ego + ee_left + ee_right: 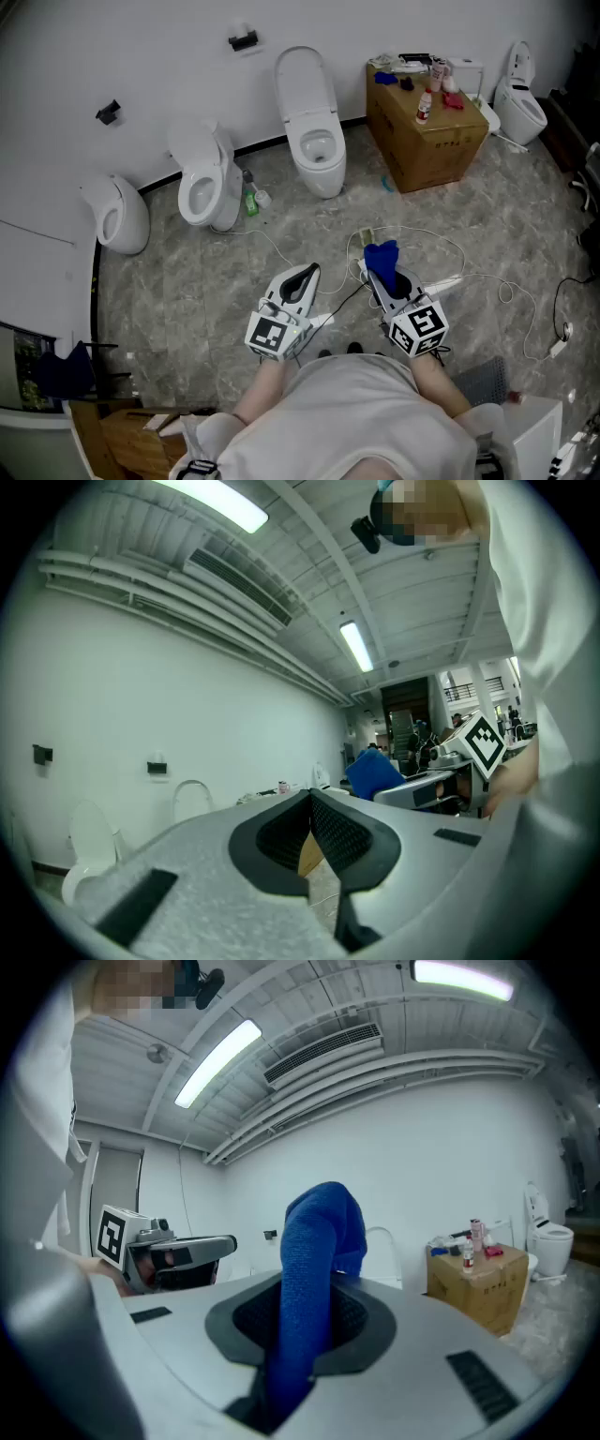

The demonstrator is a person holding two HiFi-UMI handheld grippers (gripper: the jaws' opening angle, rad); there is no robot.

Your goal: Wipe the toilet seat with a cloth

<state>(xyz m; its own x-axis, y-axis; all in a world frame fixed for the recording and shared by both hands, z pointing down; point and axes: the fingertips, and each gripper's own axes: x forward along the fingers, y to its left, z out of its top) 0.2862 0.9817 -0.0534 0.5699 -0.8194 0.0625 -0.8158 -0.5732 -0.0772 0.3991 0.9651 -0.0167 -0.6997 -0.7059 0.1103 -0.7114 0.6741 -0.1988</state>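
Observation:
A blue cloth (pixel 382 255) sticks up from my right gripper (pixel 376 269), which is shut on it. In the right gripper view the cloth (pixel 317 1241) stands between the jaws and folds over at its top, hiding the tips of the right gripper (pixel 317 1290). My left gripper (pixel 308 273) is held beside it over the floor; its jaws meet at the tips with nothing in them, as the left gripper view (pixel 309 795) shows. A white toilet (pixel 317 150) with its lid raised stands against the far wall, well ahead of both grippers.
Other toilets stand at the left (pixel 202 183), far left (pixel 117 217) and far right (pixel 520 98). A cardboard box (pixel 427 136) carries bottles and clutter. A green bottle (pixel 251 202) and white cables (pixel 487 281) lie on the marble floor.

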